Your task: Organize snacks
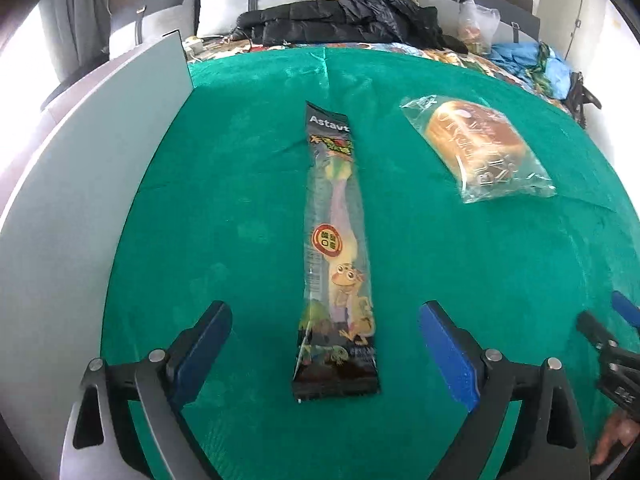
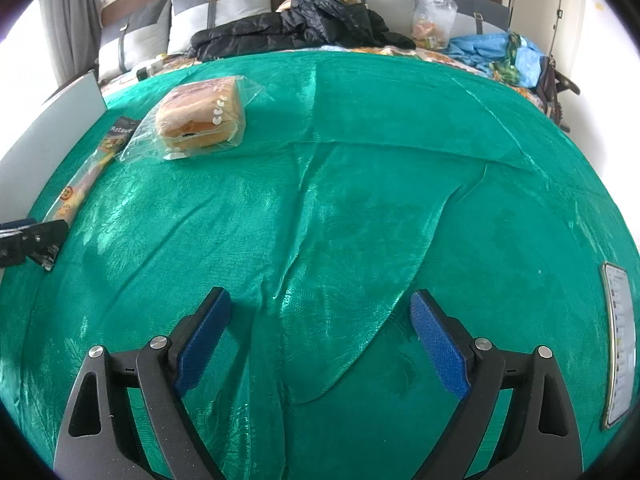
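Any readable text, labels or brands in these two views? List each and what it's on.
"Astavt": white letters at the far end of the long snack pouch.
Round red and yellow badge mid-pouch: characters too blurred to read.
White print on the bun wrapper: distorted, unreadable.
Phone screen at the right edge: text too small.

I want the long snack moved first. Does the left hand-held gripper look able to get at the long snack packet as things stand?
Probably yes. The left hand-held gripper is open, its fingers either side of the long snack packet, which lies flat on the green cloth with nothing on it. The wrapped bun lies apart.
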A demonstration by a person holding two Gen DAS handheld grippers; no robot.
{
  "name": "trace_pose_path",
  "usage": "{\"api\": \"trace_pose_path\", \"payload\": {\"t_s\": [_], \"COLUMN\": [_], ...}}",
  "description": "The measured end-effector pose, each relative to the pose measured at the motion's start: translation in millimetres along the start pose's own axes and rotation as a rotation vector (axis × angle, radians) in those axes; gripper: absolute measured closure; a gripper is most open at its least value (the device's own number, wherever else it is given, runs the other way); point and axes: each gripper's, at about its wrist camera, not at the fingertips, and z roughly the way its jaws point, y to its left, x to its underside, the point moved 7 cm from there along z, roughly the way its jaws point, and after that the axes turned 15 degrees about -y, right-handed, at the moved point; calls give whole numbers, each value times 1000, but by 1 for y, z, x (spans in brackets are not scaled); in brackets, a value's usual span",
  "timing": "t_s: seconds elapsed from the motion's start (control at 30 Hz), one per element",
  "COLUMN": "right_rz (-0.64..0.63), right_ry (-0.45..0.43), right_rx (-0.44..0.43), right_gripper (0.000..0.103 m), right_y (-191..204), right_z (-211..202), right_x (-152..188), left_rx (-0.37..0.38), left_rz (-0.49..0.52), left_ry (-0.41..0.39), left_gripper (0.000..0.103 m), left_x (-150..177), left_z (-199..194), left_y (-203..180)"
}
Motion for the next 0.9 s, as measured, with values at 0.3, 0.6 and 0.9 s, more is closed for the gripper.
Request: {"api": "trace_pose_path", "payload": {"t_s": [0.3,0.6,0.9], "right_rz": [0,2,2], "right_ry": [0,1,2], "right_rx": [1,3,3], "right_gripper": [10,9,9], "right_y": [0,-2,-2], "right_z": [0,0,0], "right_x": [0,0,0], "left_rx": [-42,-39,-40], "left_rz": [-25,-27,-27], "left_ry": [-75,-77,-78], "left_gripper": [0,0,0], "left_x": [6,2,2], "left_z": [9,14,14], "left_y": [13,13,13]}}
